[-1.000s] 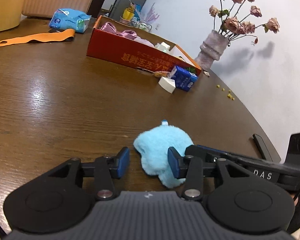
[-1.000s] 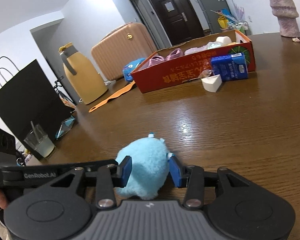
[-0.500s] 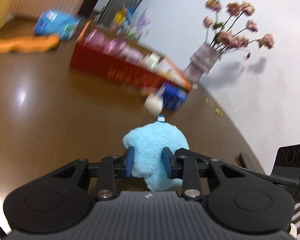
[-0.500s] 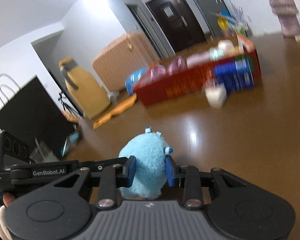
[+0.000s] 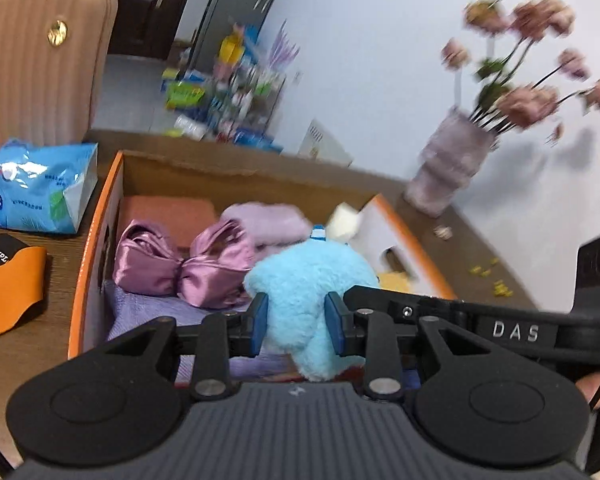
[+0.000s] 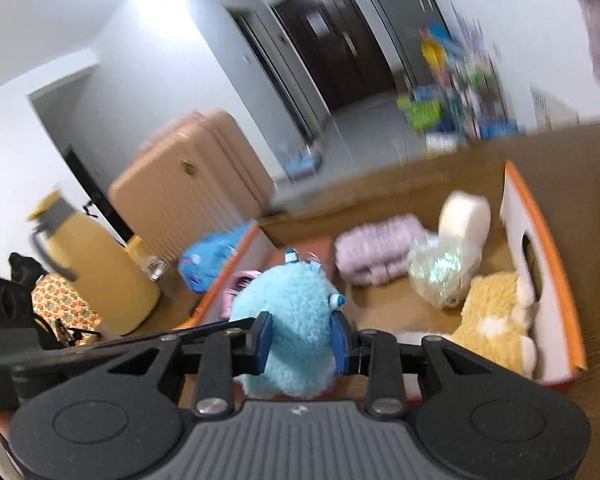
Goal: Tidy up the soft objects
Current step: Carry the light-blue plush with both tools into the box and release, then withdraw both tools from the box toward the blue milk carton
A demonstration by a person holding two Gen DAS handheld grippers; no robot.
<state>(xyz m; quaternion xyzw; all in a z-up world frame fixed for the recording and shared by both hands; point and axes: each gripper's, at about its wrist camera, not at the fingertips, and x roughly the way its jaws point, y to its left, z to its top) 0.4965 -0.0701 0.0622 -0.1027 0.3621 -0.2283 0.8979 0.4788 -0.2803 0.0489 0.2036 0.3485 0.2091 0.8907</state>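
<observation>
Gripping the blue plush toy (image 5: 308, 300) from both sides, the left gripper (image 5: 296, 326) and right gripper (image 6: 302, 340) have narrowed since a second ago and now pinch its fur, jaws partly closed. The toy has left the table and hangs over the orange cardboard box (image 5: 96, 240), above the satin bow (image 5: 184, 268), lilac towel (image 6: 376, 248) and yellow plush (image 6: 492, 320). Only lowering and letting go seems left.

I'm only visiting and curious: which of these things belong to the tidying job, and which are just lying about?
Part of the job:
- blue plush toy, held by both grippers
- orange box
- satin bow
- lilac towel
- yellow plush

Just lying about:
- tissue pack
- flower vase
- suitcase
- thermos
</observation>
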